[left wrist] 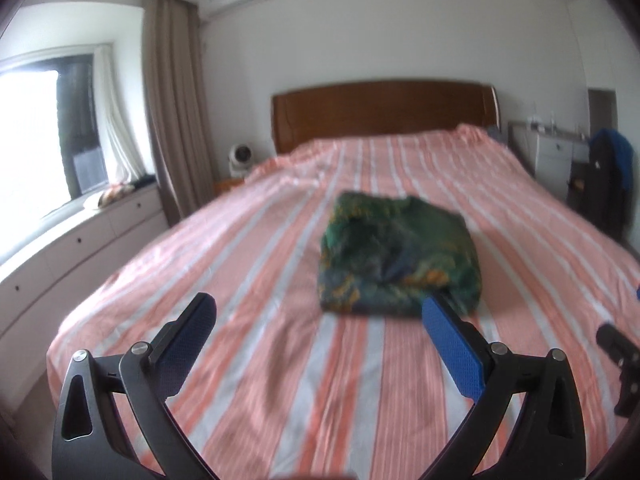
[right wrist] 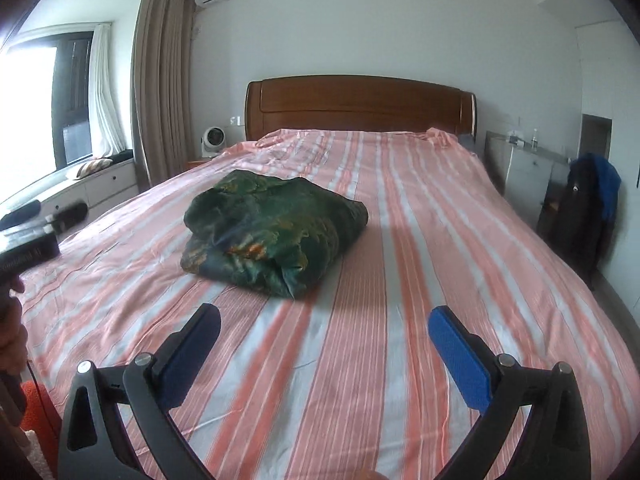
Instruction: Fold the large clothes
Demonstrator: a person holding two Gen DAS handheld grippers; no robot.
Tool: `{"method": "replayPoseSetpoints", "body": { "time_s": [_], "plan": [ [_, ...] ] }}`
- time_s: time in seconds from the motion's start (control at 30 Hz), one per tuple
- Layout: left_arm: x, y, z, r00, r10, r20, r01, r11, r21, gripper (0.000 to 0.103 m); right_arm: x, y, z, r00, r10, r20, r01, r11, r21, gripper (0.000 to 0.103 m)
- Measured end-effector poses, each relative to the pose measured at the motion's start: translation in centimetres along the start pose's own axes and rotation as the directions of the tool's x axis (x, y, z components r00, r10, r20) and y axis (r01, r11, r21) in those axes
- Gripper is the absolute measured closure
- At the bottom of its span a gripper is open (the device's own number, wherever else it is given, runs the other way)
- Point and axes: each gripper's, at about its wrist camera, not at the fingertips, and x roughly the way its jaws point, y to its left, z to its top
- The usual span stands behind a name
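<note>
- Two grippers over the near end of the striped bed (right wrist: 400, 240), both empty.
- Left gripper (left wrist: 320, 320): fingers spread wide, nothing between them, hovering clear of the sheet.
- Right gripper (right wrist: 324, 328): fingers likewise spread to the full, nothing pinched.
- Green patterned garment (right wrist: 272, 232): already a compact, roughly rectangular bundle, lying on the bed's middle stripes, well short of the headboard (right wrist: 360, 104).
- Seen from the left gripper: bundle straight ahead and slightly right, its near edge just beyond the right fingertip; blurred, so touching or apart cannot be told.
- Seen from the right gripper: bundle ahead and to the left, clearly apart from the fingers, a band of bare sheet between.
- Long axis: hard to call, bundle near square; seemingly running near to far with a slight slant.
- Nearer hand: the left, by the look of both views.
- Judged state: folding looks close to done; any further tuck or press would likely start from the near edge, left side first.
</note>
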Motion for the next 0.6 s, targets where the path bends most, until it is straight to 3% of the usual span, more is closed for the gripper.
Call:
{"method": "replayPoseSetpoints", "body": {
  "time_s": [0.17,0.33,0.47,0.6],
  "plan": [
    [0.5,-0.7,-1.7,0.993,-0.052,-0.108,0.055,0.998,0.024,0.000,-0.7,0.8,-0.5,0.999,0.004,-0.034,-0.004,1.000,0.004,0.001],
    [0.3,-1.7,-3.6,0.968,-0.102,-0.228,0.117,0.992,0.051,0.000,-0.8,1.5,-1.8,0.992,0.019,-0.127,-0.019,1.000,0.001,0.001],
    [-0.9,-2.0,-4.4,0.954,-0.130,-0.270,0.146,0.988,0.039,0.000,-1.7,1.9,-2.3,0.988,0.007,-0.152,-0.009,1.000,-0.013,0.001],
    [-2.0,-2.4,-5.1,0.948,-0.114,-0.296,0.142,0.987,0.076,0.000,-2.7,2.2,-2.6,0.982,0.005,-0.190,-0.007,1.000,-0.009,0.001]
  ]
}}
